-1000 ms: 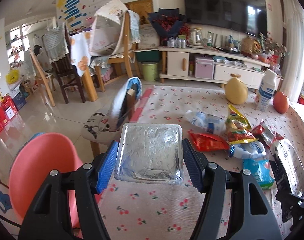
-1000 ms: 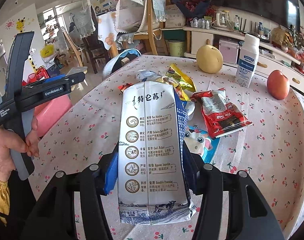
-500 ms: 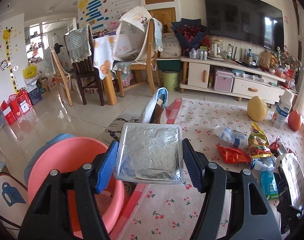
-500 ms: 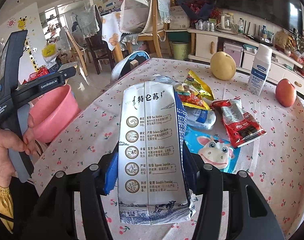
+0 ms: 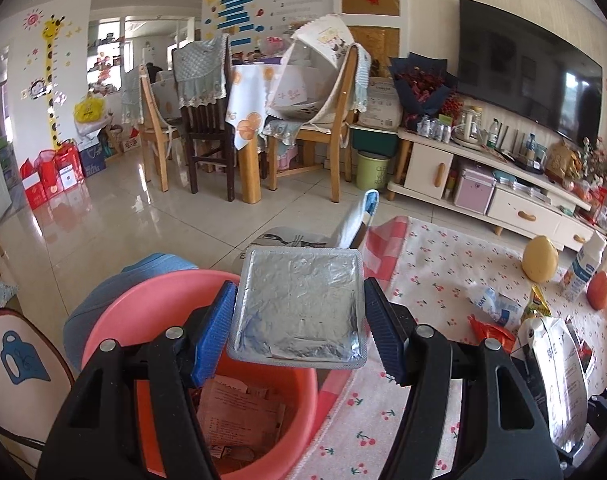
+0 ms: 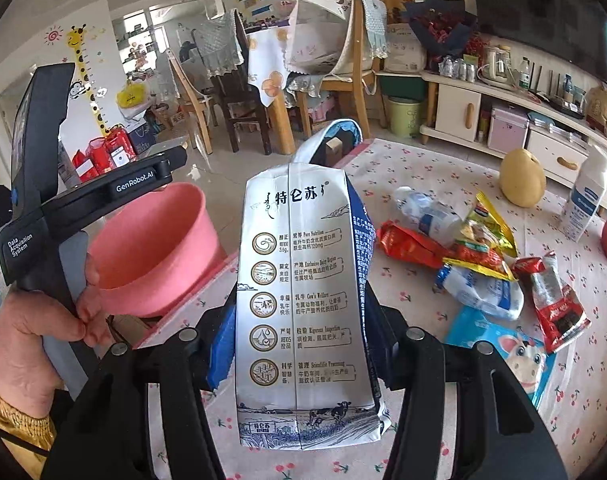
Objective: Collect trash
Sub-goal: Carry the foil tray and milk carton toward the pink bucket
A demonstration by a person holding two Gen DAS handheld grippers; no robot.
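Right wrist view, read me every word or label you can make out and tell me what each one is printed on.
"GenRobot.AI": on the left gripper's black arm.
"Data Acquisition System": on its handle.
"特仑苏": top of the milk carton held in the right gripper.
"Pure Nutrition", "Cow's Welfare", "Rigorous Inspection": carton side panel.
Wrappers, white bottle and green bin: print too small or blurred to read.

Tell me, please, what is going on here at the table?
A person is clearing trash with two hand-held tongs. The left tongs grip a foil-topped tray over the pink basin beside the table. The right tongs grip a milk carton. Wrappers lie on the tablecloth.
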